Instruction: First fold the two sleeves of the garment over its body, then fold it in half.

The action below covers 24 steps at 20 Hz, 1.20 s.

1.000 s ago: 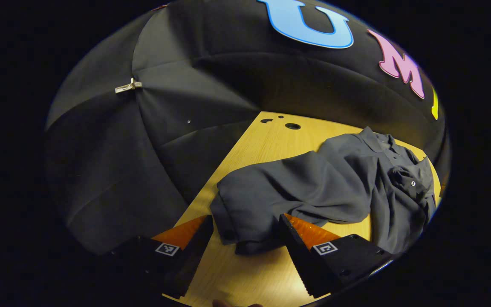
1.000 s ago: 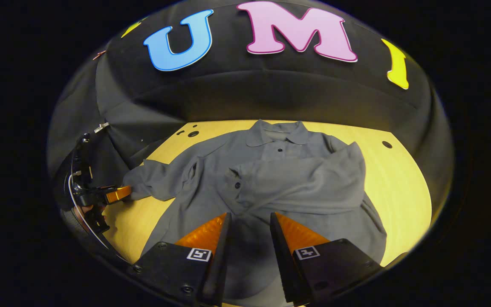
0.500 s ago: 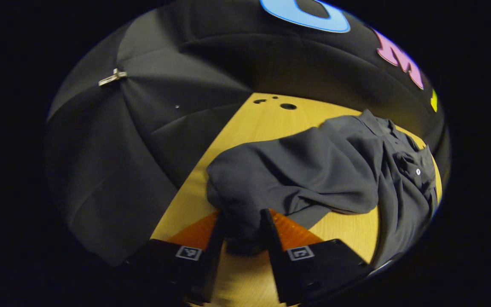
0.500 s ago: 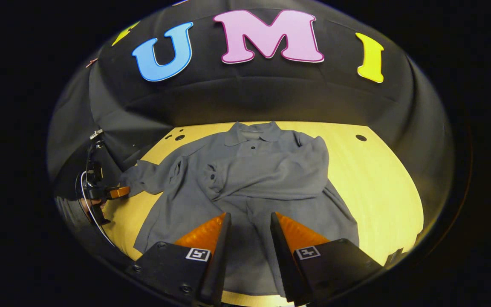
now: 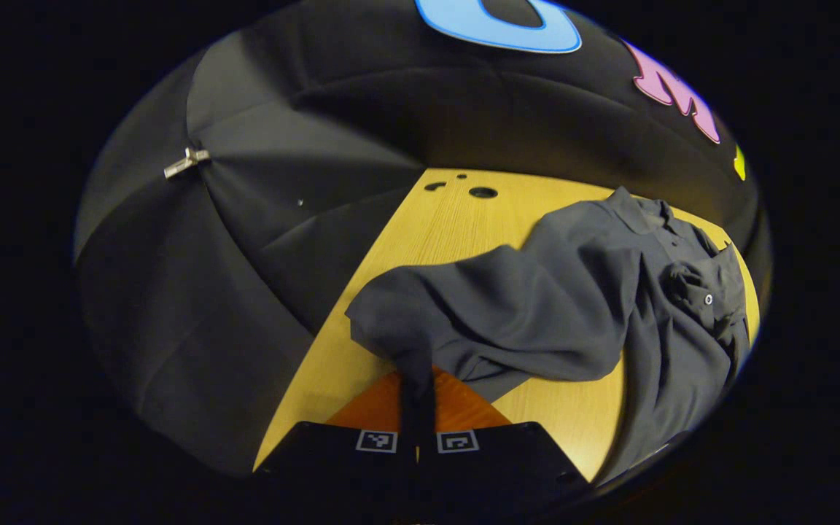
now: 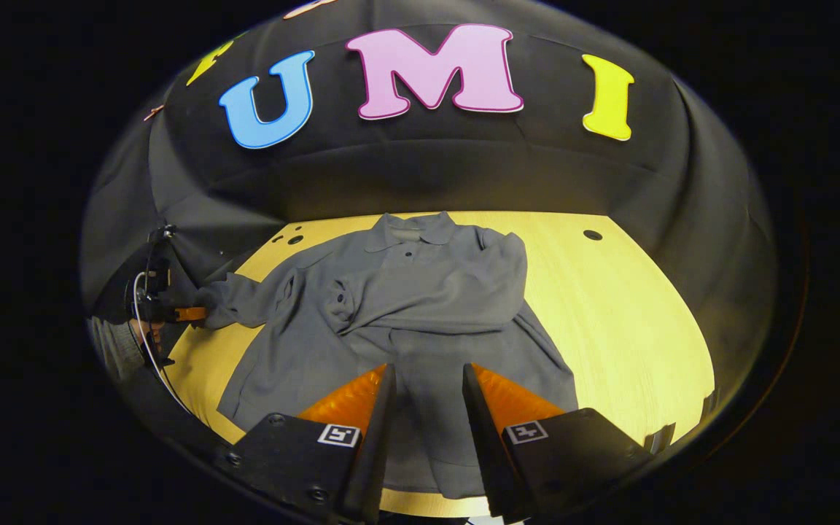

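Grey collared shirt (image 6: pixel 405 321), buttoned placket, spread flat on table; one sleeve (image 6: pixel 434 302) folded across body, other sleeve (image 5: pixel 493 313) outstretched sideways.

No readable words, brands or numbers stand on anything here apart from the booth wall. The only signs are small square black-and-white coded markers, one on each finger block of the left tool (image 5: pixel 418 386) at the near edge of the left gripper view and one on each finger block of the right tool (image 6: pixel 427 379) in the right gripper view; they carry a pattern, not text. The grey garment (image 6: pixel 405 321) on the surface (image 6: pixel 631 328) shows no label or print.
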Each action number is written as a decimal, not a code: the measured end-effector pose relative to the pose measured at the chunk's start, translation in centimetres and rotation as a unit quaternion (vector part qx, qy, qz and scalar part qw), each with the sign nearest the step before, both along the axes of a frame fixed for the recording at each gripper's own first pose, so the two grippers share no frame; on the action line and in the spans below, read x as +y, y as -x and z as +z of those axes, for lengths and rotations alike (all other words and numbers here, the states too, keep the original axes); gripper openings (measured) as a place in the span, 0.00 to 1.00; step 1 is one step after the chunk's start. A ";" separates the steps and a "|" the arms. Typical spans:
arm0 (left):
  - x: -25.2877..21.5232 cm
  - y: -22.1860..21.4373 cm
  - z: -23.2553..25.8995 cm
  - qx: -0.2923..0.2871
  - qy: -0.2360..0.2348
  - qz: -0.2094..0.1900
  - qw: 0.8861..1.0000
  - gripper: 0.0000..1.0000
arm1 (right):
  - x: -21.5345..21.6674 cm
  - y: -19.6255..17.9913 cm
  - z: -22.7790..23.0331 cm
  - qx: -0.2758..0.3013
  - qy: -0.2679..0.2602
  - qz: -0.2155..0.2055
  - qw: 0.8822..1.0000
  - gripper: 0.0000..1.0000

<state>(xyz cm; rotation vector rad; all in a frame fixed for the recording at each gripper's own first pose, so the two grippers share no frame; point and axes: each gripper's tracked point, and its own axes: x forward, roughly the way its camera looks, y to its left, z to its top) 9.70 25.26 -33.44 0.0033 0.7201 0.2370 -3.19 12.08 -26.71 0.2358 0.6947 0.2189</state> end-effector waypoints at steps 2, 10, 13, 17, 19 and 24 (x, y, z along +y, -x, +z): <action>-1.6 -0.7 2.8 -0.028 -0.002 -0.012 1.000 0.06 | -0.6 -0.1 -0.4 0.001 -0.002 -0.003 1.000 0.57; -13.1 -2.8 11.8 -0.112 0.030 -0.087 0.989 0.05 | -3.9 0.0 -2.9 0.011 0.005 -0.006 1.000 0.46; -17.8 -3.4 13.8 -0.130 0.038 -0.121 0.983 0.05 | -5.4 0.3 -3.7 0.016 0.002 -0.013 1.000 0.59; -24.7 -3.7 14.4 -0.131 0.057 -0.161 0.976 0.05 | -7.6 0.7 -4.6 0.024 -0.001 -0.028 0.999 0.61; -27.9 -3.9 13.9 -0.126 0.065 -0.180 0.973 0.05 | -8.9 1.0 -5.0 0.028 -0.003 -0.036 0.999 0.61; -34.6 -5.1 11.7 -0.102 0.067 -0.223 0.967 0.05 | -11.6 1.7 -6.5 0.042 -0.004 -0.054 0.998 0.64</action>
